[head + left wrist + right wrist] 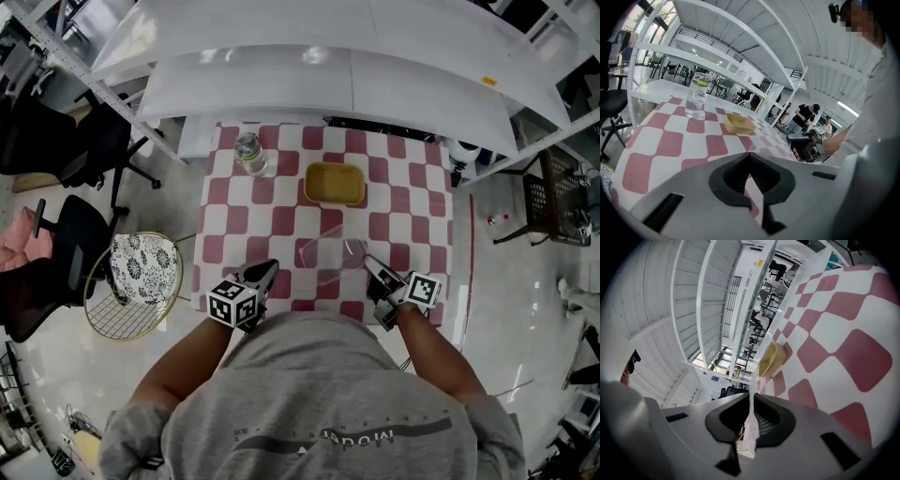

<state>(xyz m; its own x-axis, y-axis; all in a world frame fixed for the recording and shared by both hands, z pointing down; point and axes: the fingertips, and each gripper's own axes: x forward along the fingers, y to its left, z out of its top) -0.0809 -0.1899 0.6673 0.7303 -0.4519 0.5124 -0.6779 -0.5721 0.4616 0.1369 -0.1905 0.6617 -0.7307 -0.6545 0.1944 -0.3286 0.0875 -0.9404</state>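
A clear plastic bag is held at its right-hand edge by the right gripper. In the right gripper view the fingers are seen closed on a thin, limp film that rises edge-on from between the ribbed black pads. In the head view the bag spreads from those fingers toward 10 o'clock, over the near half of the tabletop. Its long axis runs roughly from 9 to 3 o'clock.

The left gripper is found just beside the bag's left edge but apart from it, so the bag lies at about 2 o'clock from its fingers. These fingers are drawn together with nothing between them; only checked cloth shows through the slit below the pads. The right gripper is therefore the one in contact.

The bag is glossy and transparent, and the red-and-white checks are seen through it. A shallow yellow dish with rounded corners stands at 12 o'clock from the bag, and a clear water bottle at 11 o'clock.
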